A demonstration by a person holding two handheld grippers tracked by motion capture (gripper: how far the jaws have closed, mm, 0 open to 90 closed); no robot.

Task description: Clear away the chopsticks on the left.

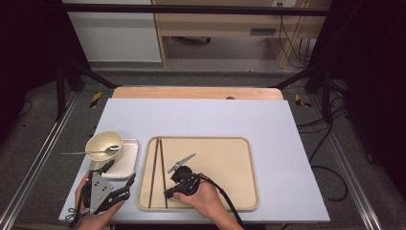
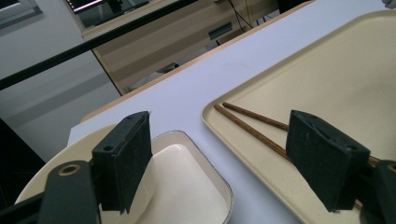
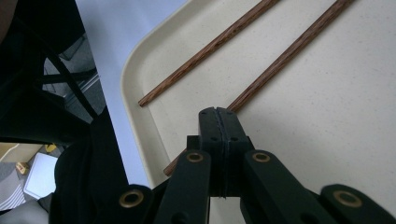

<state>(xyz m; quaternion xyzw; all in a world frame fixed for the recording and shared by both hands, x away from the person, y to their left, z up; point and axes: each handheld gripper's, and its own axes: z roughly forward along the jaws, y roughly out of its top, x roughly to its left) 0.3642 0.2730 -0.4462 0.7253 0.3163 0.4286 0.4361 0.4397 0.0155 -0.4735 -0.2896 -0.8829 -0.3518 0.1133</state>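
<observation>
so the right gripper (image 3: 219,112) is clamped shut on the near end of one chopstick (image 3: 285,56) inside the beige tray (image 1: 239,191) — the second chopstick (image 3: 210,46) is left lying just beside it. the left gripper (image 1: 119,179) is held wide open with nothing in it, near the white dish (image 1: 125,160) and bowl (image 1: 103,143)

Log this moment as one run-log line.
right gripper: jaws shut, over near end of a chopstick on tray | left gripper: jaws open, empty, by bowl
</observation>
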